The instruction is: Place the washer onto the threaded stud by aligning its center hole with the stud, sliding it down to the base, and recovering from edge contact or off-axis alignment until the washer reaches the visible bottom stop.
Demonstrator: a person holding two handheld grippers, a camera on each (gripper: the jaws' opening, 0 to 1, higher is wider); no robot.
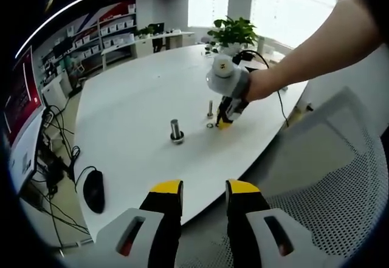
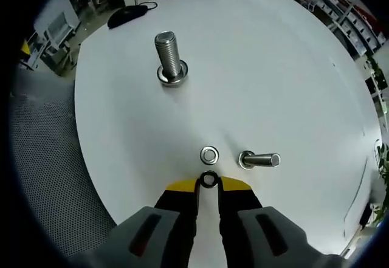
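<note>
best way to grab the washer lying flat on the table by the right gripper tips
Grip the washer by its thin outer rim, at opposite edges, coming straight down from above. It lies flat on the table, so no face is free to pinch. The right gripper already straddles it; the nut beyond leaves little room on that side.

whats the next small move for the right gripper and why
Probably close on the washer and lift it. In the right gripper view it lies flat on the table at the right gripper tips, with the jaws only narrowly apart. The big upright stud stands farther ahead, so the washer must come up first.
</note>
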